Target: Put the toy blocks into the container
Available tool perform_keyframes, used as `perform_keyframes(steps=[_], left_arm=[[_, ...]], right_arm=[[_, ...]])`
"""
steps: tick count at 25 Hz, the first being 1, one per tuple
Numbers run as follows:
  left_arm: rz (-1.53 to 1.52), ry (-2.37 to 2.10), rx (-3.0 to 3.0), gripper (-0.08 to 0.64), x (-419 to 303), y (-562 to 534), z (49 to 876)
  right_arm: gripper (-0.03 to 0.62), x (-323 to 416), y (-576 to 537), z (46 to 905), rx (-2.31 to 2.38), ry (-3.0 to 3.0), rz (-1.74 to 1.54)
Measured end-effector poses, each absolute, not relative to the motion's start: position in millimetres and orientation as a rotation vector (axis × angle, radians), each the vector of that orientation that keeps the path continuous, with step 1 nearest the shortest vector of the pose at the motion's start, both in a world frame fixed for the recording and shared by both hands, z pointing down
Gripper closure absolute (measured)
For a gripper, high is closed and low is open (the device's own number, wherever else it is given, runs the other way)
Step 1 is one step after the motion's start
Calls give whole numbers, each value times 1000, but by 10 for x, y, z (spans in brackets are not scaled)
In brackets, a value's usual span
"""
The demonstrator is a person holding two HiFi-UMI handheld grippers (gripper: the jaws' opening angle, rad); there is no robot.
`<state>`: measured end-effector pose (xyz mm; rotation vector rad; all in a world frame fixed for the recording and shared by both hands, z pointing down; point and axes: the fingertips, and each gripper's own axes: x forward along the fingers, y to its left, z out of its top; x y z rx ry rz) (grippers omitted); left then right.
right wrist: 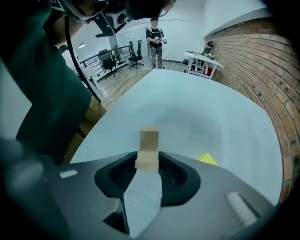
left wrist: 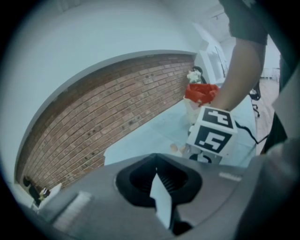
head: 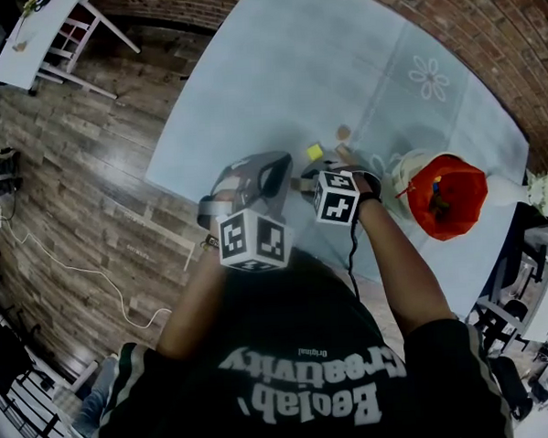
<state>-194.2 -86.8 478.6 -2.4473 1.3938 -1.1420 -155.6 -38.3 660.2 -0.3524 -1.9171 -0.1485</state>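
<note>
A pale wooden block [right wrist: 149, 147] stands upright between the jaws of my right gripper [right wrist: 148, 161], which is shut on its lower part just above the light blue table [right wrist: 187, 108]. A yellow block [right wrist: 206, 159] lies on the table just to its right, also seen in the head view as the yellow block [head: 314, 152]. Two more wooden blocks [head: 343, 131] lie a little farther on. The red container [head: 447, 195] stands at the table's right, to the right of my right gripper [head: 301, 181]. My left gripper [head: 283, 164] hovers beside it, shut and holding nothing [left wrist: 155, 161].
A brick wall [left wrist: 117, 108] runs behind the table. A white table and chair [head: 54, 33] stand on the wooden floor at far left, with a cable [head: 75, 270] on the boards. A person [right wrist: 155, 40] stands far off past the table's end.
</note>
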Motion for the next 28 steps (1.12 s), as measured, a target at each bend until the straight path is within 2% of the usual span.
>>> perform_keyframes(steps=[3, 8, 17, 28], left_arm=[[-1134, 1402, -2439, 557, -1971, -898, 4734], [-1099, 1406, -2411, 557, -2062, -975, 4519], [-976, 1337, -2364, 557, -1873, -1177, 3901], [-915, 1144, -2400, 557, -1185, -1196, 3759]], right_arm=[[443, -1580, -453, 6365, -251, -1999, -141], [443, -1685, -755, 5480, 108, -2285, -77], [443, -1371, -914, 4061, 692, -2680, -45], [442, -687, -883, 3827, 982, -2622, -131]])
